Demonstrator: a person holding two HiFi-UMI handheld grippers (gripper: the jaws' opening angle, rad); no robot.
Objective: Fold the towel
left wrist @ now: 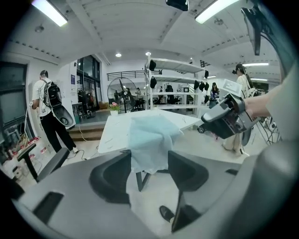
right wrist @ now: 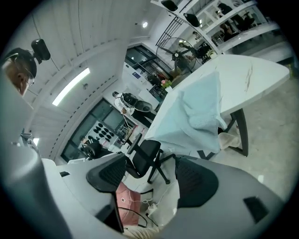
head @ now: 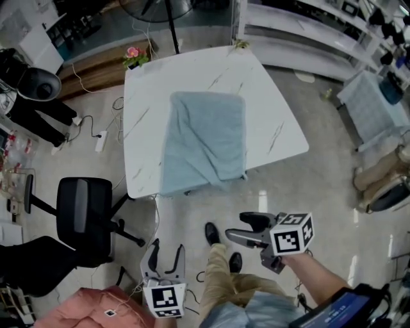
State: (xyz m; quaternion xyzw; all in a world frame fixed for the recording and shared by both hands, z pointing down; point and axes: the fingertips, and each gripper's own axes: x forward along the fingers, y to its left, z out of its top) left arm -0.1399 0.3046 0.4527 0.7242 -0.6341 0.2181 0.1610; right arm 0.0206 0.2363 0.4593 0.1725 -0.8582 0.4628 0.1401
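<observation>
Head view: towel [head: 206, 142] on table [head: 275, 109]

The towel [head: 205, 144] is lying on the table [head: 275, 102], its near end hanging over the table's near edge. You are standing before that edge, holding the left gripper [head: 168, 250] and right gripper [head: 236, 225] well apart from it. An office chair [head: 83, 218] is sitting left of you, and a fan [head: 157, 8] is standing behind the table.
</observation>
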